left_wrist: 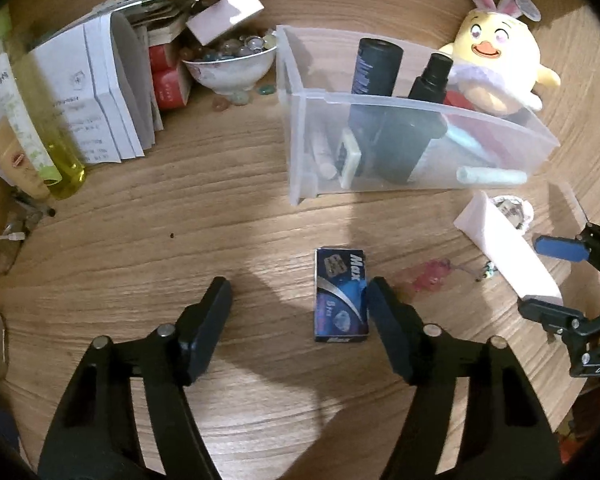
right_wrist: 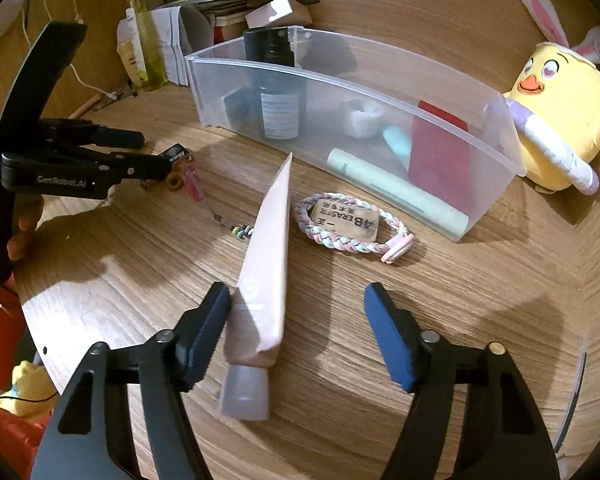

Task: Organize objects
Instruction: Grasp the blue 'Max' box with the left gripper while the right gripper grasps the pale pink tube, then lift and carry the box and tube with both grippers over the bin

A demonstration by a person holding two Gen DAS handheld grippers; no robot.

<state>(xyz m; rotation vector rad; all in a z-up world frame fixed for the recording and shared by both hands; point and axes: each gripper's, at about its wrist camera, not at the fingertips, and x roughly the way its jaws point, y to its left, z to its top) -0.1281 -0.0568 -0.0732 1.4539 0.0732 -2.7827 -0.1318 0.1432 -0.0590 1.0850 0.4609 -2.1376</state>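
Note:
My left gripper [left_wrist: 298, 300] is open just above the wooden table; a small blue "Max" box [left_wrist: 341, 294] lies flat between its fingers, close to the right finger [left_wrist: 384, 320]. My right gripper [right_wrist: 296, 308] is open around a pink tube [right_wrist: 266, 276] that lies on the table with its cap toward me, next to the left finger [right_wrist: 208, 328]. The clear plastic bin [left_wrist: 380, 106] stands beyond, holding dark bottles, a red card and a pale green tube. The bin also shows in the right wrist view [right_wrist: 500, 160].
A braided bracelet with an eraser [right_wrist: 346, 226] lies by the bin. A yellow plush chick [left_wrist: 496, 68] sits at the bin's right end. A bowl of glass pebbles [left_wrist: 232, 64], papers and a yellow bottle [left_wrist: 40, 120] crowd the far left. A pink charm [left_wrist: 432, 274] lies near the blue box.

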